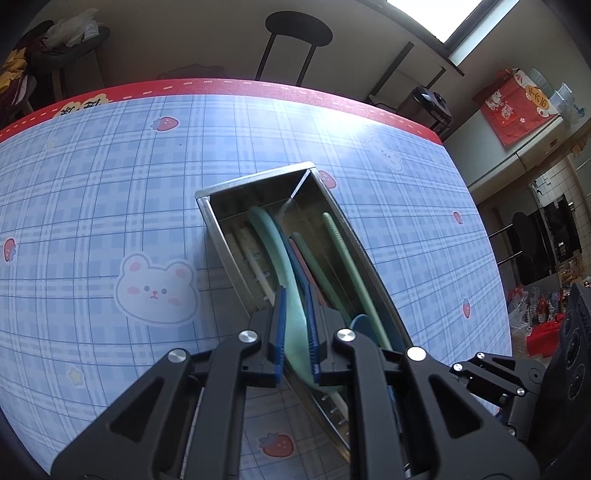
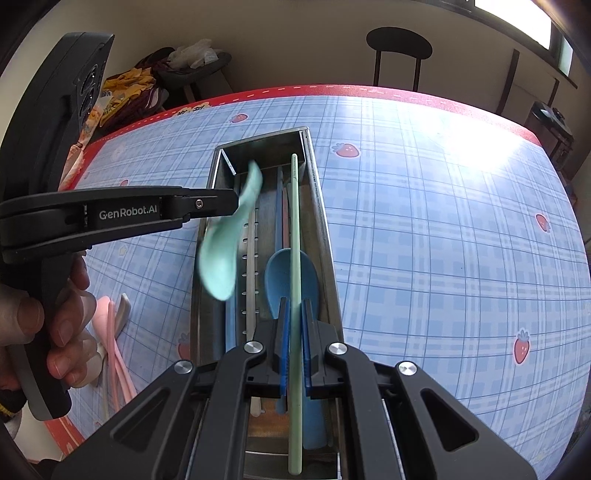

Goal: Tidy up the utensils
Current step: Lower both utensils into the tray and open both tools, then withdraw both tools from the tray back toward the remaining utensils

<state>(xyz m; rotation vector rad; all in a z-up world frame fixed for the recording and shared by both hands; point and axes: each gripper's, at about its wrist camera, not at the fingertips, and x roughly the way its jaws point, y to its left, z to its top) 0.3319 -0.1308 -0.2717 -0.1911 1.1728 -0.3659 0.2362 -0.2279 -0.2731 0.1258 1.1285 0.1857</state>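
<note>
A long steel utensil box (image 1: 255,181) (image 2: 317,206) lies on the plaid tablecloth. My left gripper (image 1: 296,295) is shut on a mint green spoon (image 1: 271,236) and holds it over the box; in the right wrist view the spoon (image 2: 221,258) hangs tilted from that gripper (image 2: 236,201). My right gripper (image 2: 294,306) is shut on a pale green chopstick (image 2: 294,221) lying lengthwise in the box; it also shows in the left wrist view (image 1: 347,254). A blue spoon (image 2: 286,273), a white chopstick (image 2: 252,251) and pink ones (image 1: 301,254) lie inside.
Pink and white utensils (image 2: 114,332) lie on the table left of the box, near the hand. The table (image 1: 92,206) has a red border (image 1: 207,85). A black stool (image 1: 295,33) and a cluttered chair (image 1: 70,40) stand beyond the far edge.
</note>
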